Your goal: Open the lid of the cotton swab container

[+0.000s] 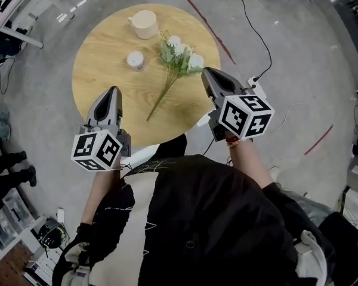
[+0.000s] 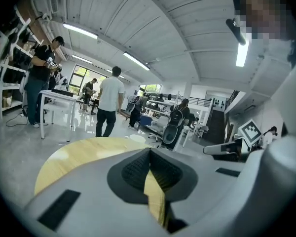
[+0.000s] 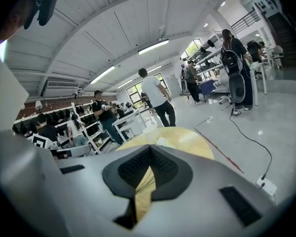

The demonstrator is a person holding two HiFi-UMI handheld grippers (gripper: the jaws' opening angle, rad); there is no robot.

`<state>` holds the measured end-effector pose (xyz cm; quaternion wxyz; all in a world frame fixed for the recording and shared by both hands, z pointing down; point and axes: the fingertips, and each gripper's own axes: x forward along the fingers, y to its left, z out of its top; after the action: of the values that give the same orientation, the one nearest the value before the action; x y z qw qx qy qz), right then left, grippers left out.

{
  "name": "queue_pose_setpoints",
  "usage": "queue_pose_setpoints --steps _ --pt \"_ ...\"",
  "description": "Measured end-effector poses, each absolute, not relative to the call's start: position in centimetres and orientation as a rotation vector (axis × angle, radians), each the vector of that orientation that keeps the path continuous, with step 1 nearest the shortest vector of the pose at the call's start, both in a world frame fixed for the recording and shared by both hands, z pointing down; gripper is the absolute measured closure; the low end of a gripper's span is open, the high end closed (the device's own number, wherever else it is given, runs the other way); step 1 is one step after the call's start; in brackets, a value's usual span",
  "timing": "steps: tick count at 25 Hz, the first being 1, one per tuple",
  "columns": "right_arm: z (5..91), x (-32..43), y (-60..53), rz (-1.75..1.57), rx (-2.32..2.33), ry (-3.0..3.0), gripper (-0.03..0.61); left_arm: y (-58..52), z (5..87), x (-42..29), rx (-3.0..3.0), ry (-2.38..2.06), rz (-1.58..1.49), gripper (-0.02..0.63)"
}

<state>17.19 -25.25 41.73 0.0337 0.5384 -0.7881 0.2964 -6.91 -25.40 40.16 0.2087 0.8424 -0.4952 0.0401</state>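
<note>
two empty grippers, jaws pressed together: left gripper (image 1: pixel 113 92) over the near-left edge of the table (image 1: pixel 95 52), right gripper (image 1: pixel 207 72) at its right rim. cotton swab container (image 1: pixel 135 60) farther off, left of the flowers (image 1: pixel 180 55), nearer than the cup (image 1: pixel 145 24).

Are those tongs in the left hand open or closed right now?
Shut. In the left gripper view, the left tongs meet tip to tip, with nothing held between them.

We see a grey concrete floor (image 1: pixel 310 70) crossed by a red line (image 1: pixel 200 19), a round wooden table (image 1: pixel 104 55) at the head view's upper centre, and a white vaulted ceiling (image 2: pixel 153 23) carrying strip lights (image 2: pixel 136 61).
</note>
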Motion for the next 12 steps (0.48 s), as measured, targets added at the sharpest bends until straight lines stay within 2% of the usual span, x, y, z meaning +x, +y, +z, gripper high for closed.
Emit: queue_pose_setpoints --steps 8,12 --pt "44.1 18.6 -26.5 0.985 1.708 -2.357 0.572 -28.2 44.1 -7.2 2.309 -1.347 0.225 0.603" --pt "45.2 19.4 -27.1 1.009 1.730 -2.325 0.572 -28.8 46.0 -6.6 2.303 -1.284 0.253 0.545"
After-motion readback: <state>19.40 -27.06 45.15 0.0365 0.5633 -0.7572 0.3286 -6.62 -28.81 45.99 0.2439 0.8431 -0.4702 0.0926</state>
